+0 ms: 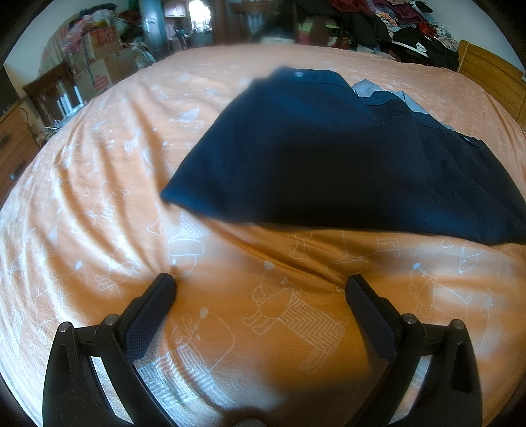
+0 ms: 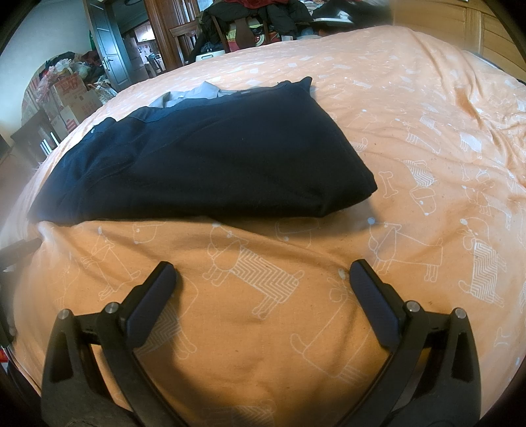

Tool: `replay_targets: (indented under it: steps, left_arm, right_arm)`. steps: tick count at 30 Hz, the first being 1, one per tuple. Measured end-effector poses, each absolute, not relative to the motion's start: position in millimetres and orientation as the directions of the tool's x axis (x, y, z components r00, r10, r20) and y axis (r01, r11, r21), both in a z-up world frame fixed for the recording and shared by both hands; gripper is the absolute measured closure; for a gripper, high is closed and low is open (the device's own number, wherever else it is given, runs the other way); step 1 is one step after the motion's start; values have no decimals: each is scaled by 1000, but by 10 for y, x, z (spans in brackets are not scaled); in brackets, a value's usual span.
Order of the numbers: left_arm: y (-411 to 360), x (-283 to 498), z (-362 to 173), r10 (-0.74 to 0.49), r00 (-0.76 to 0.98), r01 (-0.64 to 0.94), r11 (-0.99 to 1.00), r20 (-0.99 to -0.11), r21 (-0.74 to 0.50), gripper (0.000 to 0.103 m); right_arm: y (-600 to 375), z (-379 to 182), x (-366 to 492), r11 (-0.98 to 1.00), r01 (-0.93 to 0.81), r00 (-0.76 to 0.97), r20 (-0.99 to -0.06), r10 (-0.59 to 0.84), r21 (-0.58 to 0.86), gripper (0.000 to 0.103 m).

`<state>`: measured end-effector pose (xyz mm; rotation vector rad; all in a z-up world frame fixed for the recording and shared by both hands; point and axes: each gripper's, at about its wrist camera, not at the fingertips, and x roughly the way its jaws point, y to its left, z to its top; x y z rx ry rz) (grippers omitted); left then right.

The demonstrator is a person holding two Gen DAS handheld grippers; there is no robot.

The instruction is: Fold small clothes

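Note:
A dark navy garment (image 1: 328,157) lies folded into a thick rectangle on the orange bed sheet (image 1: 98,184), with a grey lining or collar (image 1: 368,88) peeking out at its far side. In the right wrist view the same navy garment (image 2: 203,157) sits ahead and left, its grey part (image 2: 197,93) at the back. My left gripper (image 1: 259,285) hovers open over bare sheet, short of the garment's near edge. My right gripper (image 2: 263,272) is also open above the sheet (image 2: 427,138), holding nothing.
The sheet is printed with white dog outlines. Cardboard boxes and bags (image 1: 98,56) pile up beyond the bed's far left. A heap of clothes (image 1: 411,29) lies at the far right, beside a wooden headboard (image 1: 493,78). A doorway (image 2: 108,49) shows behind.

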<state>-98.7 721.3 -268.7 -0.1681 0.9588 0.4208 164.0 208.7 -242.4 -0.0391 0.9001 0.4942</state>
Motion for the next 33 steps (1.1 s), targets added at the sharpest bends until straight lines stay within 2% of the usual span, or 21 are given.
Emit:
replay_targets:
  steps: [33]
  left_arm:
    - [7219,-990,-2687,274,503,-421,906,-819,45,0]
  right_arm:
    - [2135,-2433,1632,890,-423,521,-757,394,172,0]
